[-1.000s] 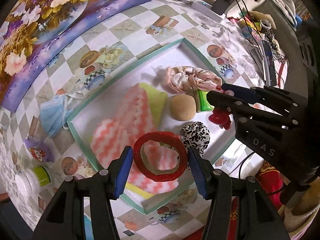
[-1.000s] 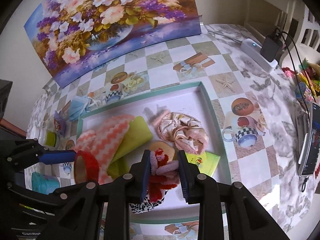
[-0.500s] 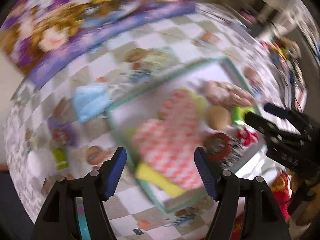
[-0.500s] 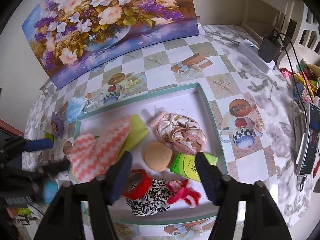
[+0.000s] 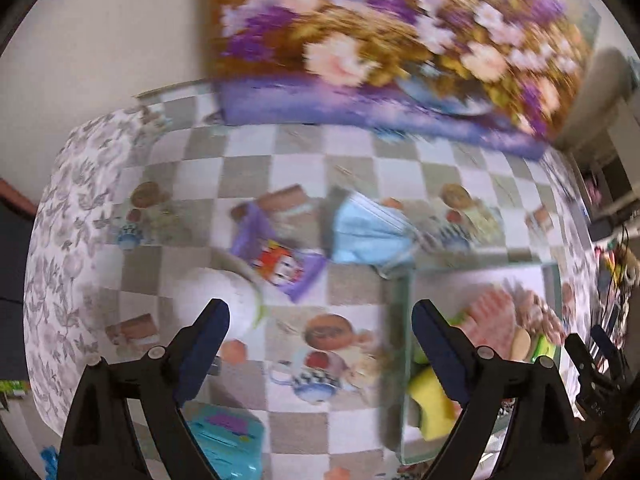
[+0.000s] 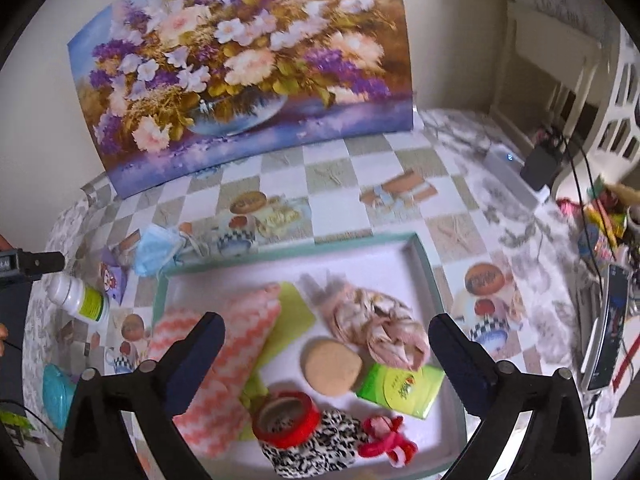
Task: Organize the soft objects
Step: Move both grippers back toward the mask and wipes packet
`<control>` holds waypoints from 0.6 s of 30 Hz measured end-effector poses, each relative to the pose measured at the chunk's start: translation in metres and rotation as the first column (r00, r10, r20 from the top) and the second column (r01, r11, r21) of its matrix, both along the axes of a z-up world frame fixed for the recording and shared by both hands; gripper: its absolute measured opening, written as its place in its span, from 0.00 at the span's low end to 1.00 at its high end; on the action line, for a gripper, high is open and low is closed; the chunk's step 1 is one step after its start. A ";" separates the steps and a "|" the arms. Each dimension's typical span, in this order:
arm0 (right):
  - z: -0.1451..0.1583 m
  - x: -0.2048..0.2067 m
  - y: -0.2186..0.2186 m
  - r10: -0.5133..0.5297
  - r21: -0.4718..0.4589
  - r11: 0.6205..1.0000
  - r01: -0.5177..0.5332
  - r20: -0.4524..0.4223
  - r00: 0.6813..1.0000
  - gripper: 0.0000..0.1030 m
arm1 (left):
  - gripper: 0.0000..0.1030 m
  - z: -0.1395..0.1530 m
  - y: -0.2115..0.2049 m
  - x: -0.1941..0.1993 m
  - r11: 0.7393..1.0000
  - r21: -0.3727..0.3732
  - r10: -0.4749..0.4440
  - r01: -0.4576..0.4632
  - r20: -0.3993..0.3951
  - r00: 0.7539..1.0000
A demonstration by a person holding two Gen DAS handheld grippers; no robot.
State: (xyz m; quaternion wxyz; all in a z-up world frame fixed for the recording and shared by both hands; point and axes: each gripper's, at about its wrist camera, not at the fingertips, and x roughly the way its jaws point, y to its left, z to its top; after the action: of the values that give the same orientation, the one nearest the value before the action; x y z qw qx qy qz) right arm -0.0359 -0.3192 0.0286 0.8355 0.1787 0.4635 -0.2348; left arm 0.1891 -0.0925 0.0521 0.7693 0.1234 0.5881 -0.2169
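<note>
In the right wrist view my right gripper (image 6: 326, 324) hangs over the teal-rimmed tray (image 6: 424, 264), its jaws opening wide with nothing between them. In the tray lie a pink zigzag cloth (image 6: 224, 356), a pink scrunchie (image 6: 380, 328), a tan round sponge (image 6: 330, 366), a red tape ring (image 6: 286, 420), a leopard scrunchie (image 6: 316, 448) and a red-pink hair tie (image 6: 386, 442). The blurred left wrist view shows my left gripper (image 5: 320, 312) over the tablecloth left of the tray (image 5: 396, 320), jaws opening and empty. A blue face mask (image 5: 368, 236) lies ahead of it.
A purple packet (image 5: 276, 256), a white bottle (image 5: 224, 300) and a teal pouch (image 5: 224, 448) lie left of the tray. A flower painting (image 6: 248, 72) stands at the back. A power strip with charger (image 6: 516, 176), a phone (image 6: 604, 328) and clutter fill the right side.
The left gripper let go of the red tape ring in the tray and swung left over the tablecloth. The right gripper released the red-pink hair tie and opened wide.
</note>
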 end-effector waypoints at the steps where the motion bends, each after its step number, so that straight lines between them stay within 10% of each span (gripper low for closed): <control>1: 0.000 0.006 0.003 0.020 0.006 1.000 -0.020 0.000 1.000 1.00 | 0.90 0.000 0.005 0.005 1.000 -0.004 0.012 -0.012 -0.002 1.000; 18: 0.011 0.102 0.059 0.277 0.098 0.956 -0.277 0.016 0.961 1.00 | 0.99 0.007 0.035 0.058 0.999 -0.031 0.016 -0.016 0.028 0.999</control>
State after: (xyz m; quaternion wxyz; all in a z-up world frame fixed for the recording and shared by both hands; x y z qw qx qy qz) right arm 0.0660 -0.2603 0.0392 0.8507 0.1536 0.4942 -0.0919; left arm 0.2467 -0.0573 0.0594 0.7811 0.1099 0.5747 -0.2180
